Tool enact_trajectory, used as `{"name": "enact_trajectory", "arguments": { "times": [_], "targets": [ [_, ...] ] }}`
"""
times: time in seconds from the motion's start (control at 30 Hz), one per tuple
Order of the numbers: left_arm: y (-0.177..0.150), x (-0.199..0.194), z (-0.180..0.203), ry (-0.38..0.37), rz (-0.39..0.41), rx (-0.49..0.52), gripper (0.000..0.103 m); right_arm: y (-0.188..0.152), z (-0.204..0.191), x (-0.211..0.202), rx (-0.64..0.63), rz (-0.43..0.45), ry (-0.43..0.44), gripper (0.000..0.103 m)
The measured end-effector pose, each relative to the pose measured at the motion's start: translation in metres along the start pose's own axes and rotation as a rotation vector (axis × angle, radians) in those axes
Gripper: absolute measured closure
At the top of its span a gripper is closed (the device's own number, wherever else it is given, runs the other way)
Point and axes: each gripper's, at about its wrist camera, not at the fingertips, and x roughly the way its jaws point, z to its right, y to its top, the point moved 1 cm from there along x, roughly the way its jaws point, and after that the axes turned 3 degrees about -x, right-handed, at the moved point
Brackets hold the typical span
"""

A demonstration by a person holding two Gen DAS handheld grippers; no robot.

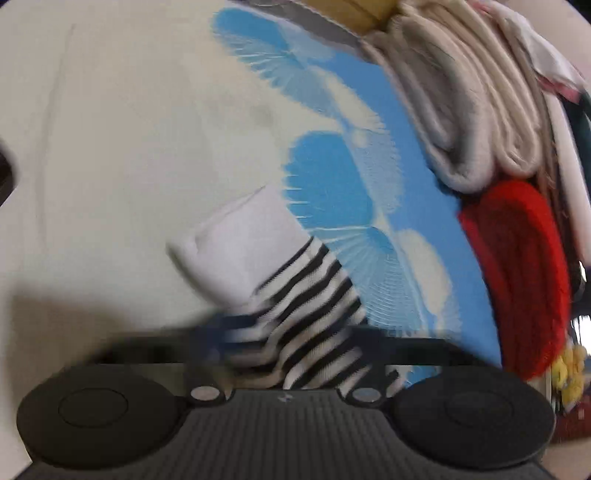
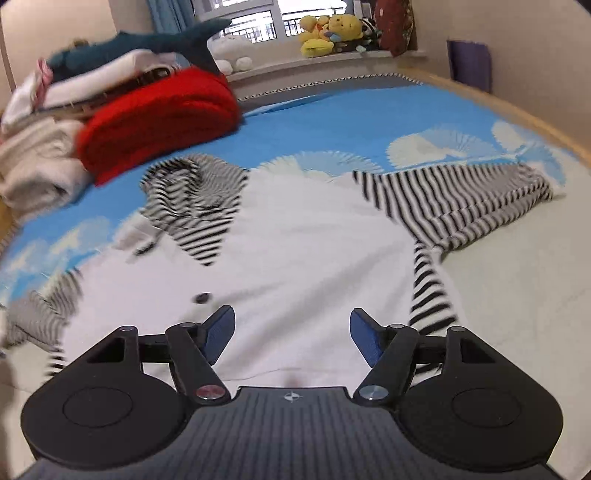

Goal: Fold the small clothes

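Note:
A white top (image 2: 295, 240) with black-and-white striped sleeves lies spread on the bed in the right wrist view. One striped sleeve (image 2: 461, 199) stretches out to the right, and the striped neck part (image 2: 192, 206) lies crumpled at the upper left. My right gripper (image 2: 291, 317) hovers over the white body near its lower hem, open, with nothing between its blue pads (image 2: 221, 332). In the blurred left wrist view, my left gripper (image 1: 291, 347) is shut on a striped part of the top (image 1: 314, 314). A folded white piece (image 1: 243, 240) trails away from it over the sheet.
The blue sheet with white fan shapes (image 2: 369, 122) covers the bed. A folded red knit (image 2: 159, 110) and cream folded clothes (image 2: 37, 166) are stacked at the left, with a plush shark (image 2: 147, 40) on top. Yellow plush toys (image 2: 332, 29) sit on the windowsill behind.

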Motion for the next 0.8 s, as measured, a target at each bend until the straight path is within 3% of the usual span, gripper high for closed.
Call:
{"name": "enact_trajectory", "arguments": {
  "times": [0.03,0.1,0.17,0.2,0.27,0.3,0.37,0.43,0.5,0.53,0.6,0.63,0.67,0.8],
  "targets": [
    [0.002,-0.006,0.006,-0.051,-0.015,-0.004,0.102,0.0,0.0,0.005,-0.02,0.0,-0.022,0.034],
    [0.01,-0.034,0.016,-0.146,0.036,-0.008,0.102,-0.002,-0.001,0.012,-0.051,0.001,-0.062,0.035],
    [0.017,-0.076,0.025,-0.225,0.133,0.049,0.102,-0.002,0.002,0.017,-0.058,-0.011,-0.07,0.035],
    [0.02,-0.093,0.023,-0.234,0.176,0.07,0.102,-0.002,0.003,0.017,-0.053,-0.017,-0.063,0.035],
    [0.027,-0.108,0.005,-0.145,0.237,0.088,0.102,-0.002,0.004,0.019,-0.042,-0.026,-0.044,0.035],
    [0.031,-0.104,-0.01,-0.065,0.23,0.07,0.102,-0.002,0.004,0.018,-0.046,-0.029,-0.038,0.035],
    [0.04,-0.083,-0.051,0.061,0.119,-0.058,0.102,-0.003,0.004,0.015,-0.066,-0.027,-0.035,0.035],
    [0.043,-0.063,-0.083,0.117,-0.012,-0.169,0.101,-0.004,0.004,0.012,-0.076,-0.023,-0.039,0.035],
    [0.041,-0.056,-0.099,0.146,-0.055,-0.239,0.099,-0.004,0.007,0.011,-0.068,-0.028,-0.041,0.035],
    [0.041,-0.058,-0.1,0.162,-0.026,-0.241,0.094,-0.003,0.009,0.01,-0.061,-0.031,-0.039,0.035],
    [0.044,-0.062,-0.097,0.163,0.018,-0.217,0.054,-0.004,0.012,0.01,-0.046,-0.038,-0.034,0.035],
    [0.044,-0.062,-0.097,0.145,0.029,-0.233,0.021,-0.004,0.013,0.01,-0.043,-0.04,-0.035,0.035],
    [0.041,-0.061,-0.095,0.132,0.034,-0.251,0.009,-0.006,0.014,0.01,-0.045,-0.042,-0.036,0.035],
    [0.045,-0.051,-0.096,0.092,0.005,-0.291,0.009,-0.008,0.016,0.015,-0.052,-0.052,-0.064,0.035]
  ]
}}
